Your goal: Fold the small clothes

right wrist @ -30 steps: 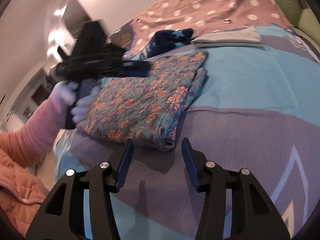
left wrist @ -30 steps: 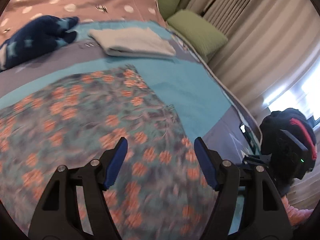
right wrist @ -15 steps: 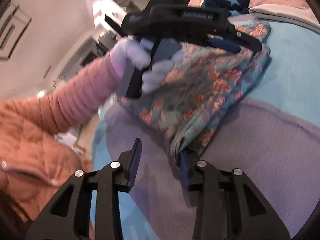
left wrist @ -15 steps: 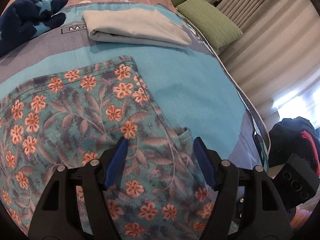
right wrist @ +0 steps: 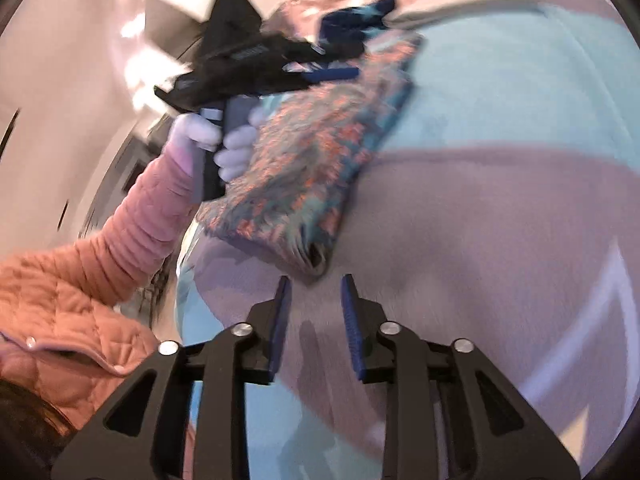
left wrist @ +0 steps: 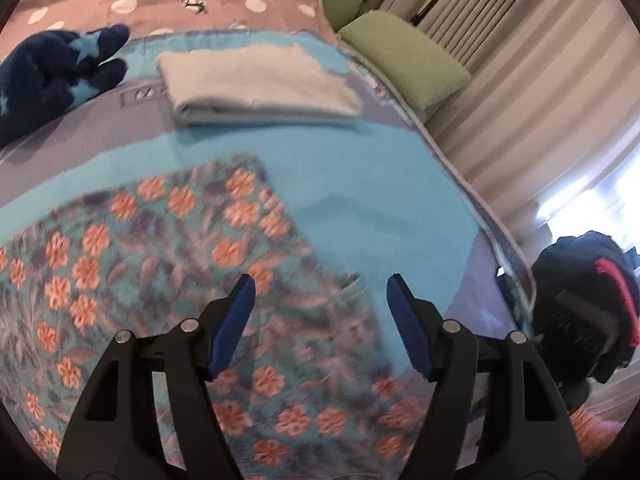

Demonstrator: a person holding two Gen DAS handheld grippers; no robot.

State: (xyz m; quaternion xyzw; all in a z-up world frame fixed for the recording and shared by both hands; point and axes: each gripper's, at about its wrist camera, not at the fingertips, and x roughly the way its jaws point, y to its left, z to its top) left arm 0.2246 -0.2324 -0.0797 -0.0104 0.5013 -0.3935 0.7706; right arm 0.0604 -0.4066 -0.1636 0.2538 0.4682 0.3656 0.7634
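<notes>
Teal cloth printed with orange flowers, the floral garment (left wrist: pixel 168 288), lies folded on the bedspread (left wrist: pixel 360 208), filling the near-left of the left wrist view. Left gripper (left wrist: pixel 320 320) hovers over its right part, blue pads spread wide, nothing between them; whether the tips touch the cloth cannot be told. Far beyond it, a folded pale garment (left wrist: pixel 256 80) rests on the bedspread, a dark blue star-patterned garment (left wrist: pixel 52 76) to its left, green pillows (left wrist: pixel 404 60) far right by the curtain (left wrist: pixel 540 92). Right wrist view, blurred: right gripper (right wrist: pixel 314 320) low over the grey band of bedspread, jaws part-way apart with nothing between the pads, the near corner of the floral garment just beyond its tips. A gloved hand (right wrist: pixel 224 144) with pink sleeve (right wrist: pixel 148 208) carries the left gripper above the garment's far-left side.
</notes>
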